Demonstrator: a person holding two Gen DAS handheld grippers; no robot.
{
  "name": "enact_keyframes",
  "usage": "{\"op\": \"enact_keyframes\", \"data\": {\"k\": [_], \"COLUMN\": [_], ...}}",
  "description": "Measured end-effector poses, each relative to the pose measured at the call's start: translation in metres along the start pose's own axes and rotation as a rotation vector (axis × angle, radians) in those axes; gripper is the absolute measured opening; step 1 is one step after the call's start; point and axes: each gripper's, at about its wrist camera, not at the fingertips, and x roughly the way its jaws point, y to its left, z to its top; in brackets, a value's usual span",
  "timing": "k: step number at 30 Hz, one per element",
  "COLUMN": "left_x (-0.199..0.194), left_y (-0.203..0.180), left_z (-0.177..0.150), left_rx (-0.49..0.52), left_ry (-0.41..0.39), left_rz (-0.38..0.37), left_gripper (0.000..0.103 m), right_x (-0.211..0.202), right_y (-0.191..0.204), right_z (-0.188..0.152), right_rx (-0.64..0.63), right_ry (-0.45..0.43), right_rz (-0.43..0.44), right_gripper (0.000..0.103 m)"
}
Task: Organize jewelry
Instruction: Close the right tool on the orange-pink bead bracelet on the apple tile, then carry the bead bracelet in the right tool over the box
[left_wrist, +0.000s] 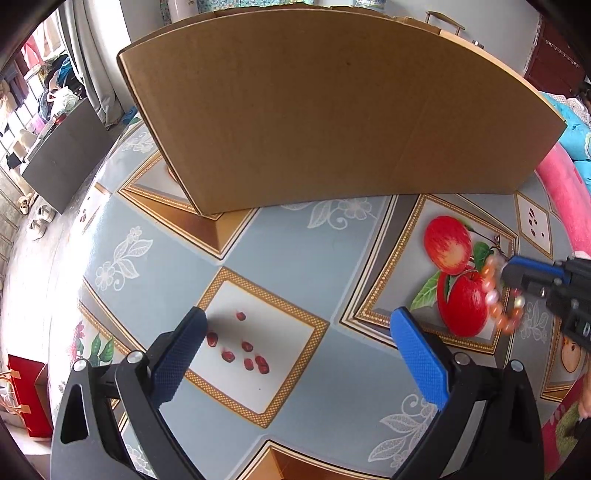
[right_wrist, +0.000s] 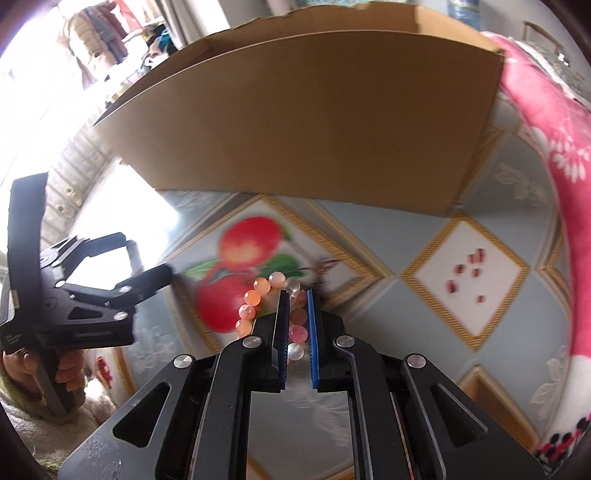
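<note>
- The step in hand, as I judge it, is to carry the bead bracelet (right_wrist: 258, 299) to the cardboard box (right_wrist: 295, 122) at the far side of the table (right_wrist: 369, 314) and put it inside.
- To do this well, the right claw (right_wrist: 297, 295) should lift high enough that the hanging loop passes over the near wall of the box without catching its edge.
- The beads are round and smooth, so the grip must stay firm during the travel; a slow, steady move is safer, because a swinging loop can slip out.
- The release is best made only when the whole loop is above the open top of the box, not above the wall.
- The right claw is nearly closed, with only a narrow gap, and its blue pads press on some beads of the bracelet. The rest of the loop hangs free to the left of the claw, above the apple picture on the table cover.
- The left claw (left_wrist: 299, 328) stands wide open and holds nothing. It hovers over the table, near the small red seeds printed on the cover, well apart from the bracelet.
- The bracelet is not in the box yet.
</note>
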Motion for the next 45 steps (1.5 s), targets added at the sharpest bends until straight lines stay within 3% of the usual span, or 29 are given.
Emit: {"op": "enact_keyframes", "data": {"k": [8, 12, 15, 17, 19, 22, 28, 33, 37, 45], "left_x": [-0.003, -0.022, -0.04, -0.045, -0.043, -0.037, -0.024, -0.021, -0.022, -0.025], "left_y": [0.003, 0.008, 0.002, -0.006, -0.016, -0.028, -0.033, -0.037, -0.045, -0.068], "left_z": [-0.008, -0.015, -0.021, -0.025, -0.027, -0.028, -0.025, -0.023, -0.025, -0.028], "left_rx": [0.056, 0.035, 0.078, 0.112, 0.139, 0.162, 0.153, 0.174, 0.221, 0.372], "left_ry": [-0.055, -0.137, -0.211, -0.214, -0.186, -0.145, -0.101, -0.094, -0.089, -0.112], "left_rz": [-0.039, -0.142, -0.215, -0.265, -0.314, -0.35, -0.432, -0.449, -0.446, -0.321], "left_gripper": [0.097, 0.096, 0.091, 0.086, 0.069, 0.053, 0.037, 0.026, 0.025, 0.013], "right_x": [0.004, 0.0, -0.008, -0.013, -0.013, -0.011, -0.008, -0.001, 0.0, -0.008], "right_y": [0.026, 0.032, 0.03, 0.027, 0.027, 0.031, 0.036, 0.046, 0.046, 0.032], "right_z": [-0.013, -0.021, -0.025, -0.028, -0.032, -0.031, -0.033, -0.03, -0.033, -0.04], "right_rx": [-0.036, -0.043, -0.042, -0.049, -0.056, -0.071, -0.116, -0.163, -0.172, -0.201], "right_ry": [0.017, 0.006, -0.006, -0.007, -0.006, -0.008, -0.002, 0.005, 0.012, 0.005], "right_rz": [0.065, 0.041, 0.046, 0.045, 0.047, 0.056, 0.072, 0.039, 0.029, 0.035], "right_gripper": [0.008, 0.009, 0.011, 0.012, 0.012, 0.012, 0.012, 0.012, 0.012, 0.011]}}
